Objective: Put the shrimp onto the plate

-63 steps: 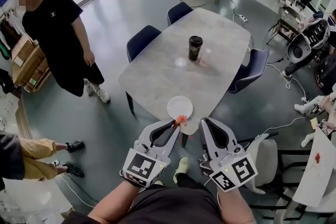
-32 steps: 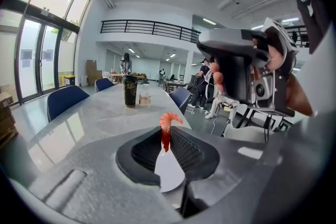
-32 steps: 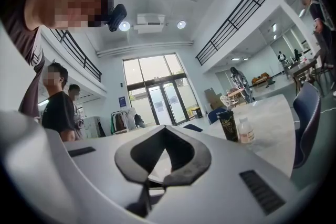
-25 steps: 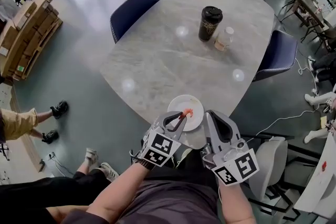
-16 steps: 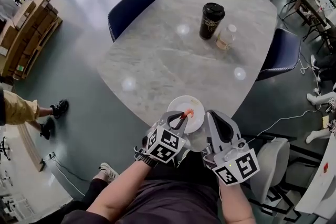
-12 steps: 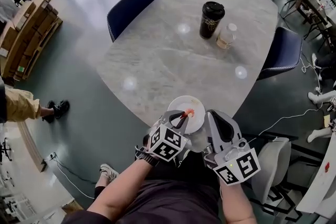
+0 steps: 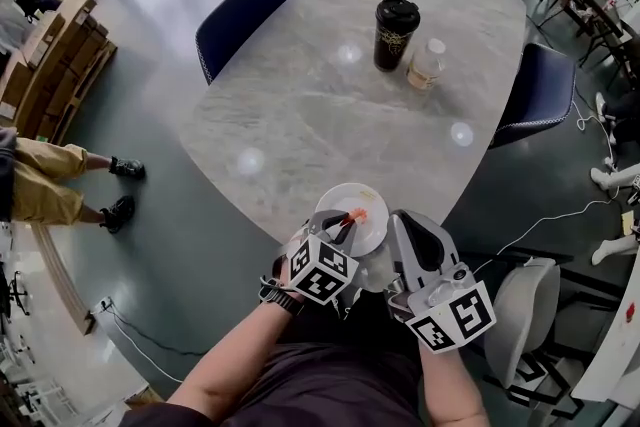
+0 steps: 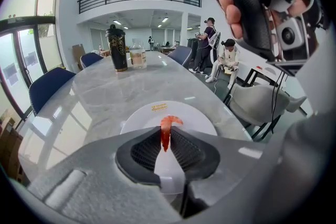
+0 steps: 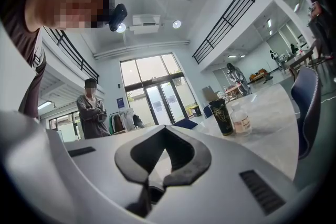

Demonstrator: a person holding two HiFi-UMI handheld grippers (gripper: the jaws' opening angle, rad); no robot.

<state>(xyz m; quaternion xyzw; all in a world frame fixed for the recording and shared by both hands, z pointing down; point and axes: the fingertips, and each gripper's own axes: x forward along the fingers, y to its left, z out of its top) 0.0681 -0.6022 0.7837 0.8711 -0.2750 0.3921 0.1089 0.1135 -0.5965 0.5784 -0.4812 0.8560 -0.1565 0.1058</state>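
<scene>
The left gripper is clamped on the shrimp, and that grip matches what it was a couple of seconds ago. What has changed is the place. Then the shrimp hung at the near rim of the plate; now the gripper has come forward and turned a little about its own axis, so the shrimp sits over the plate's middle, at the desk's near edge. In the last second it has hardly shifted. To my reading the carry is done and only the lowering and release are left; whether the shrimp already touches the plate I cannot tell. In the left gripper view the shrimp stands edge-on between the pads, its long axis running along the jaws toward the desk's far edge. Its straight end points back into the gap, and its curled end sticks out past the tips and hooks to the right above the white plate. The right gripper waits just beside the plate with its tips together on nothing.
</scene>
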